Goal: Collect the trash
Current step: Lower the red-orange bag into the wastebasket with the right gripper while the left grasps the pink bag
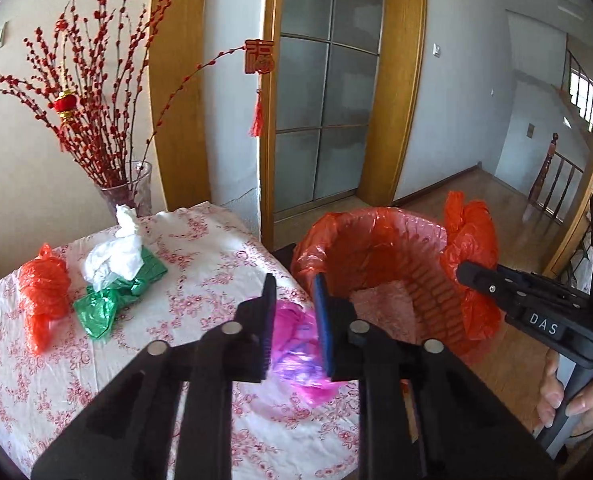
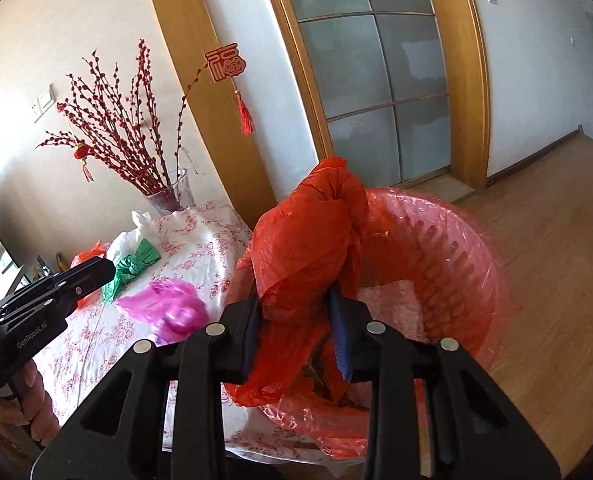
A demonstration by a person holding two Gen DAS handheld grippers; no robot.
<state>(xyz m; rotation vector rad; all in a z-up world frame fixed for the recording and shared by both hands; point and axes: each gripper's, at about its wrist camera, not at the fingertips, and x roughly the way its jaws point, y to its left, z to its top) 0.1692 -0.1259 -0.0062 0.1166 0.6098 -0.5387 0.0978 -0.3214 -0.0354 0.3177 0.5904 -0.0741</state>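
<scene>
My right gripper (image 2: 296,320) is shut on a crumpled red plastic bag (image 2: 308,236) and holds it over the near rim of the red-lined bin (image 2: 468,264). The same bag (image 1: 472,240) shows at the bin's (image 1: 376,240) right rim in the left wrist view. My left gripper (image 1: 294,320) is open and empty just above a pink bag (image 1: 296,356) at the table's edge. On the floral tablecloth (image 1: 200,288) lie a green bag (image 1: 108,300), white crumpled tissue (image 1: 116,252) and another red bag (image 1: 44,296).
A glass vase (image 1: 130,192) of red branches stands at the table's back by the wall. The bin stands beside the table's right edge. Behind it are a wooden-framed glass door (image 1: 328,92) and wooden floor (image 2: 556,280).
</scene>
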